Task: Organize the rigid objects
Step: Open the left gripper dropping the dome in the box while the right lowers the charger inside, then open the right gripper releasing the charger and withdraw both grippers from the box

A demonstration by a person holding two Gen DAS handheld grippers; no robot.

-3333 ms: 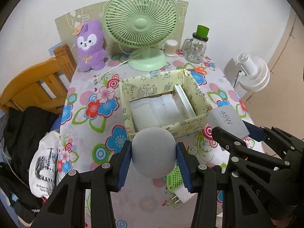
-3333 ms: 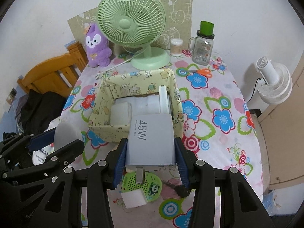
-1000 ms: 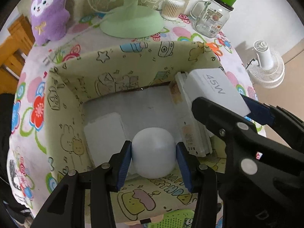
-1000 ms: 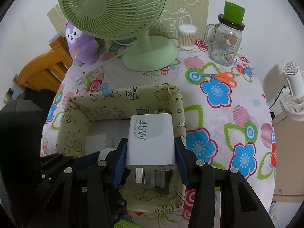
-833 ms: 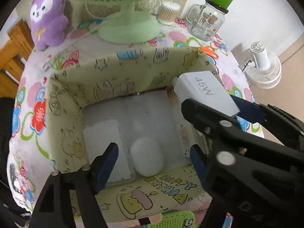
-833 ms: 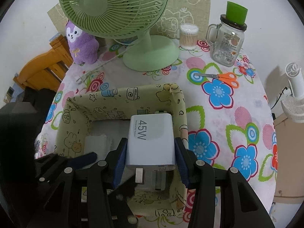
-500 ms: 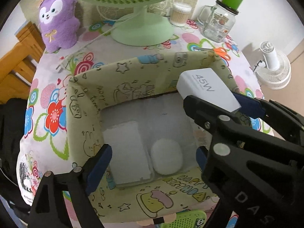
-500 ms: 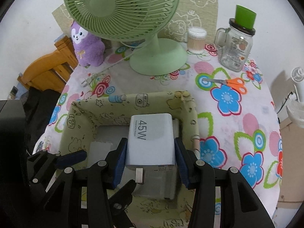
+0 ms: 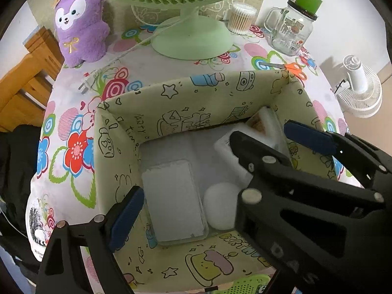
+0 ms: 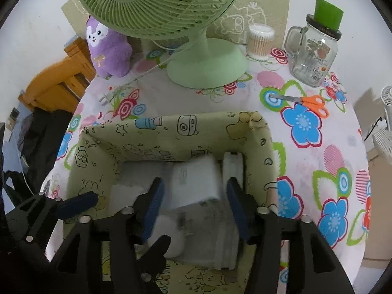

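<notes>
Opening right gripper (image 10: 193, 201) around charger (image 10: 196, 183)

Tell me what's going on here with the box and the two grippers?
A person is packing small items into the patterned box. The right gripper is opening around the white charger, which sits loose between its pads inside the box. The left gripper hangs open above the round white object, lying on the box floor beside a flat white case.
</notes>
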